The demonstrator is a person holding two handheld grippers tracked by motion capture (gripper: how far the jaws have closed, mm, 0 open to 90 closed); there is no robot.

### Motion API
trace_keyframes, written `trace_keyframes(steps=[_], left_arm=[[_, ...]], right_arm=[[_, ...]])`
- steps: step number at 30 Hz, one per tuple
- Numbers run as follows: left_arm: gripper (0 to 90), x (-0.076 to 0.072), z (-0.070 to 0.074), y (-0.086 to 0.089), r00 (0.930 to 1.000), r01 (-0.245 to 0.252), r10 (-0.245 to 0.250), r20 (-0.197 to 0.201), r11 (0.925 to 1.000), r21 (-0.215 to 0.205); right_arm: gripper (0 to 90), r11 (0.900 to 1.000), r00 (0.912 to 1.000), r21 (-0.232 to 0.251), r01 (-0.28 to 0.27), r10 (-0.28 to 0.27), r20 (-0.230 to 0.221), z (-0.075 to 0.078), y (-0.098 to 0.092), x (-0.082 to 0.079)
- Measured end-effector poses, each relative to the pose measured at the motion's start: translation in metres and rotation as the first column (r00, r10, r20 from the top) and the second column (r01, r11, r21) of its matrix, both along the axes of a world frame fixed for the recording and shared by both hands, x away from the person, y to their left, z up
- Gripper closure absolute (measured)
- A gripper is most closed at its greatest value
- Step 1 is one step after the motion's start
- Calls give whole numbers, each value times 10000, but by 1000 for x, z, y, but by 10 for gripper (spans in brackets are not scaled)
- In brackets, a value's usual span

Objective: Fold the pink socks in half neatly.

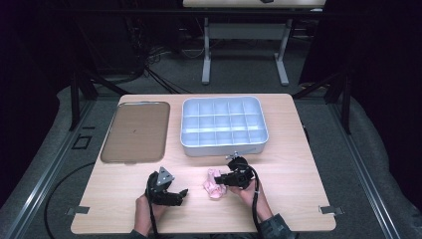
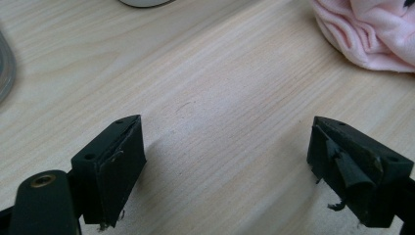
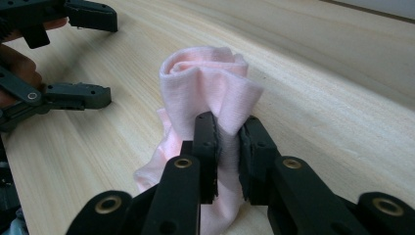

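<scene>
Right gripper view: right gripper (image 3: 229,147) pinches the pink sock (image 3: 205,83); left gripper (image 2: 225,166) hovers with jaws spread.

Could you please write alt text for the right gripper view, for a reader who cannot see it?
The right gripper pinches a rolled pink cloth between its two black fingers, above a pale wooden table. At the upper left, the left gripper rests open on the table.
</scene>
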State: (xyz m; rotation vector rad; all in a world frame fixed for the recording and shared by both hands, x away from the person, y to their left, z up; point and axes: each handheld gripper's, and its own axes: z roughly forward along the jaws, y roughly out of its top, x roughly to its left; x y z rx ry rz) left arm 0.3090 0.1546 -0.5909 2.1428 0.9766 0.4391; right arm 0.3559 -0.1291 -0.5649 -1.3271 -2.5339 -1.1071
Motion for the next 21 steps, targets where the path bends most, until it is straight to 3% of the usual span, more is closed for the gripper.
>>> trace_keyframes(steps=[3, 7, 9, 10, 14, 19, 21], left_arm=[[139, 0, 0, 0, 10000, 0, 0, -1, 10000, 7], [151, 0, 0, 0, 10000, -10, 10, -27, 10000, -91], [165, 0, 1, 1, 10000, -10, 11, 15, 9999, -121], [165, 0, 1, 2, 10000, -31, 29, -52, 9995, -319], [162, 0, 1, 3, 10000, -38, 35, -85, 9990, -436], [154, -1, 0, -1, 10000, 5, -5, 38, 10000, -1], [151, 0, 0, -1, 10000, 22, -22, 20, 10000, 1]], right_arm=[[789, 9999, 10000, -151, 8, -8, 47, 1, 2, 1], [808, 9960, 9994, -889, -38, 69, 337, 6, 9, -2], [817, 9953, 9990, -966, -39, 82, 447, 6, 12, -3], [823, 9944, 9989, -1042, -155, 201, 432, 7, 11, -3], [832, 9968, 9989, -792, -133, 167, 435, 7, 8, -4], [836, 9995, 9964, -301, -112, 137, 842, 11, 4, -8], [836, 9994, 9953, -325, -148, 179, 956, 13, 3, -9]])
